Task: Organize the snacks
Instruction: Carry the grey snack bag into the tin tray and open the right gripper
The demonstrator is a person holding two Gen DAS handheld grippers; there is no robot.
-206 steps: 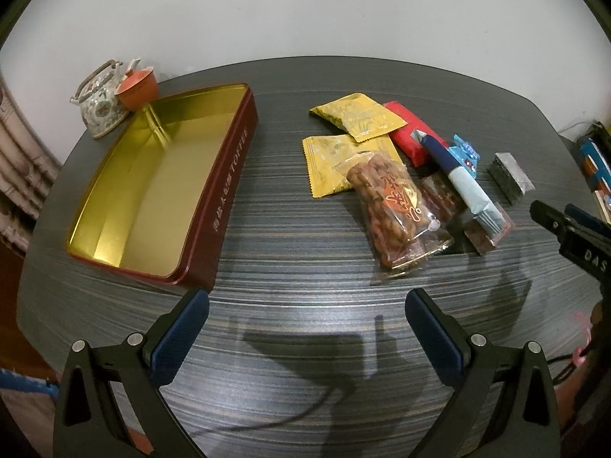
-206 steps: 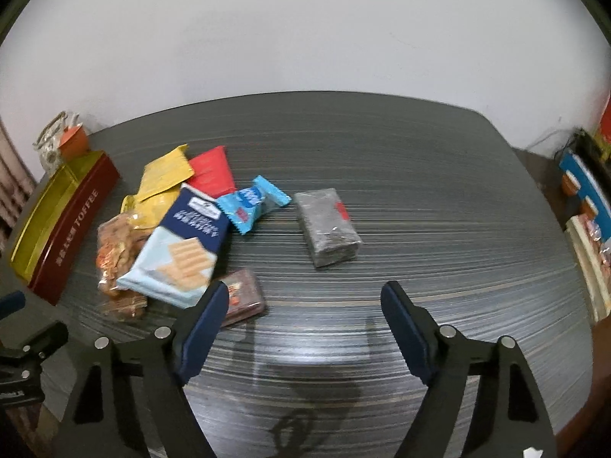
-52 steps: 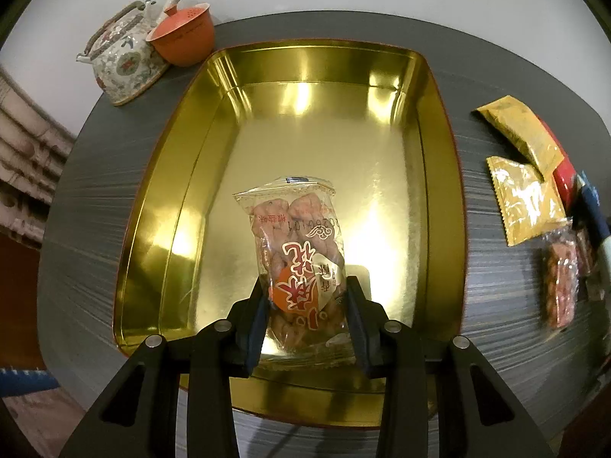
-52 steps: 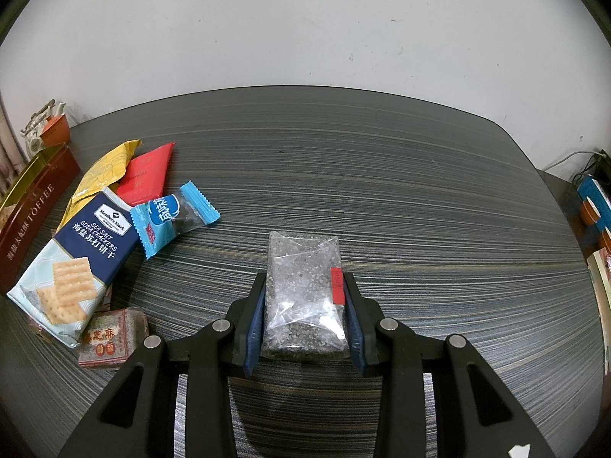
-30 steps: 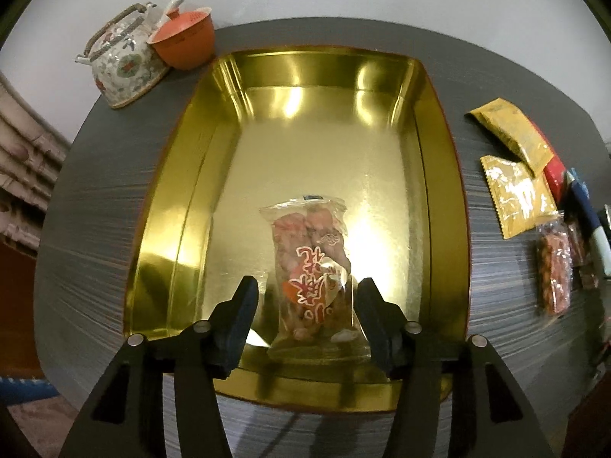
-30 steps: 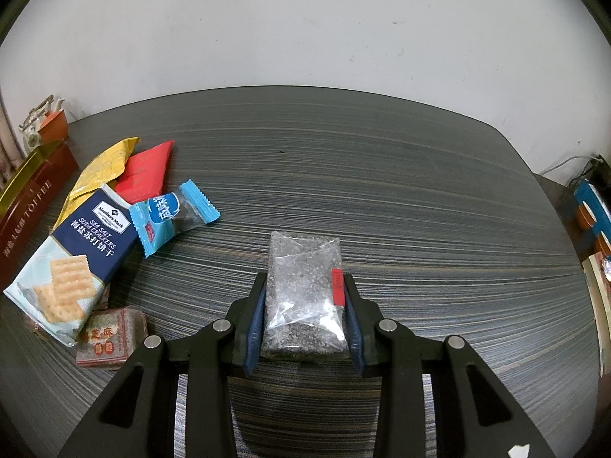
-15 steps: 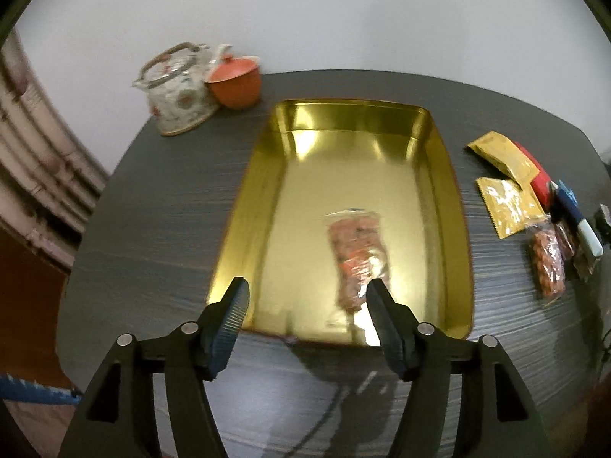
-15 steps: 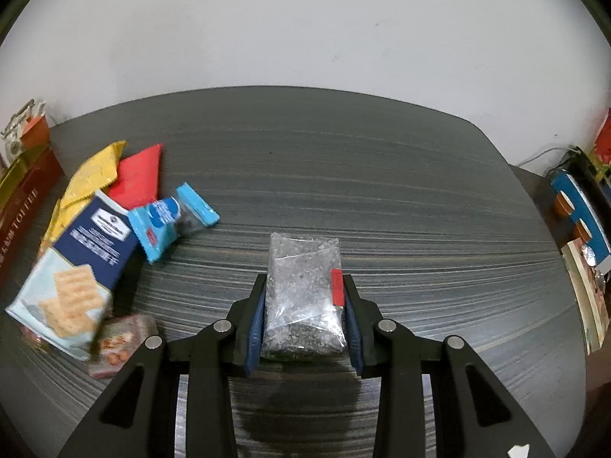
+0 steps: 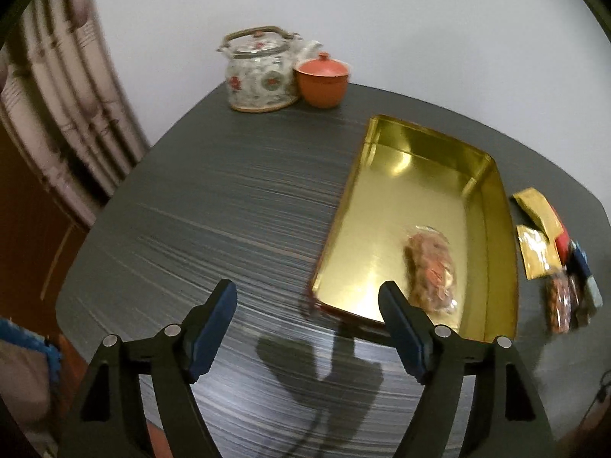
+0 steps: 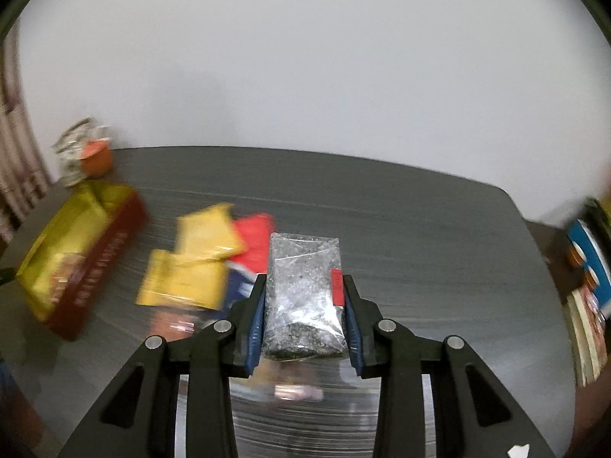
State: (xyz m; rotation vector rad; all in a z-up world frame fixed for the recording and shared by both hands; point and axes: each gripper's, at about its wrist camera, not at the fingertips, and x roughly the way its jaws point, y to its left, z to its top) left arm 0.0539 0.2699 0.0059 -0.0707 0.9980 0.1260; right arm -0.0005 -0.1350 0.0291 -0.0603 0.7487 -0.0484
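Dark striped tabletop (image 9: 229, 210) under a plain pale wall, with a floral teapot (image 9: 261, 72) and an orange lidded cup (image 9: 322, 80) standing touching at the far corner.

One gold-lined toffee tin (image 9: 496, 198) lies open, and one clear bag of reddish-brown snacks (image 9: 431, 267) rests flat on its floor. Outside it, to its right, I count two yellow packets (image 10: 191, 263) and one red packet (image 10: 254, 244); more lie in that heap, a dark blue one and another clear bag among them, but blur keeps me from an exact count.

Over bare table beside the tin's near corner, the left gripper (image 9: 307, 305) hangs spread wide and empty. Clamped narrow, the right gripper (image 10: 303, 309) carries one clear bag of dark speckled bits (image 10: 303, 294) above the heap, clear of the table.

To my eye the step is ferrying that bag to the tin. It looks soft, so I would keep the squeeze steady, cross above the rim, lower it flat onto free floor beside the bag already in there, and only then spread the jaws.
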